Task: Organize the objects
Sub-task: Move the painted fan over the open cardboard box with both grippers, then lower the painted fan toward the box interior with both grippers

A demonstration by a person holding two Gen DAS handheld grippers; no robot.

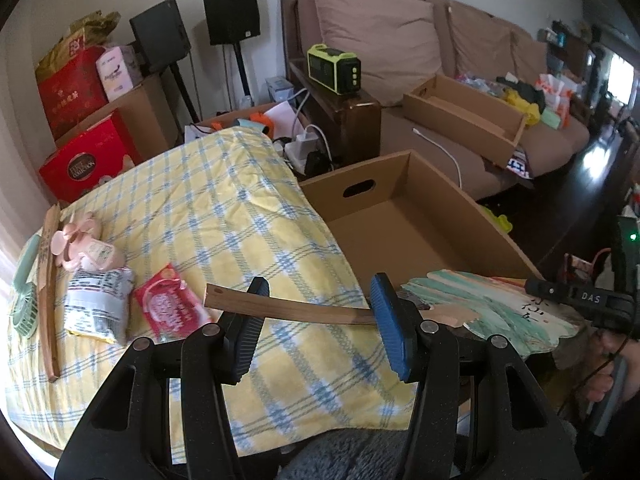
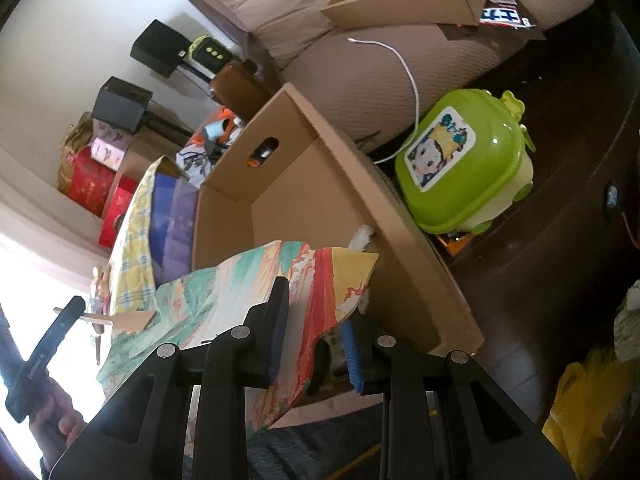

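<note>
Left tool point(image 1: 316, 312): jaws partly open, wooden fan handle point(image 1: 288, 309) lying between them, contact undetermined. Right tool point(image 2: 316, 328): narrow, clamped on painted fan point(image 2: 256, 280), held just beside the open cardboard box point(image 2: 400, 264).

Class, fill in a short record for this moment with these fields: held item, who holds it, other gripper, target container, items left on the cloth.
held item: painted hand fan with wooden handle
who holds it: right gripper, shut on the fan's leaf
other gripper: left gripper, jaws open around the handle
target container: cardboard box, empty in the left wrist view
items left on the cloth: pink mini fan, red packet, grey packet
</note>
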